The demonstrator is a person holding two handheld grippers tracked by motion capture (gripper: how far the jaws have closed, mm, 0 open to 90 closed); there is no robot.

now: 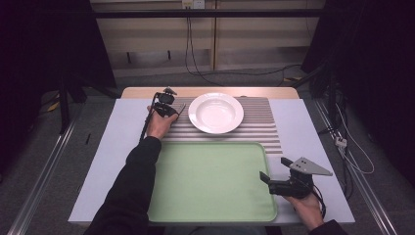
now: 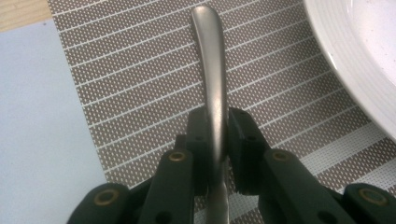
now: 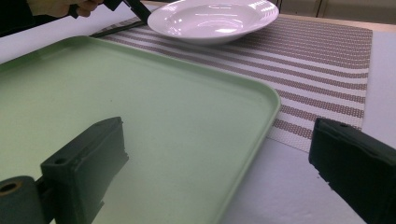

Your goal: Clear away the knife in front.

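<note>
A metal utensil handle (image 2: 212, 84) is clamped by the left tongs (image 2: 216, 140) over the striped placemat (image 2: 140, 84), beside the white plate (image 1: 216, 112). It is judged stiff, light, slippery; mid-handle grip suits. The right tongs (image 3: 219, 172) are held released over the green tray (image 3: 154, 121).

A slim, brushed-metal cutlery handle (image 2: 212, 88) with a rounded end lies over the brown-and-white striped woven placemat (image 1: 266, 125), clamped between the black jaws of the left gripper (image 2: 218, 135); which utensil it is stays hidden. Its rounded end points towards twelve o'clock in the left gripper view. At its three o'clock sits a round white ceramic soup plate (image 1: 216, 112), empty and upright on the placemat. At the plate's six o'clock lies a pale green rectangular plastic tray (image 1: 210, 181), flat and bare.
</note>
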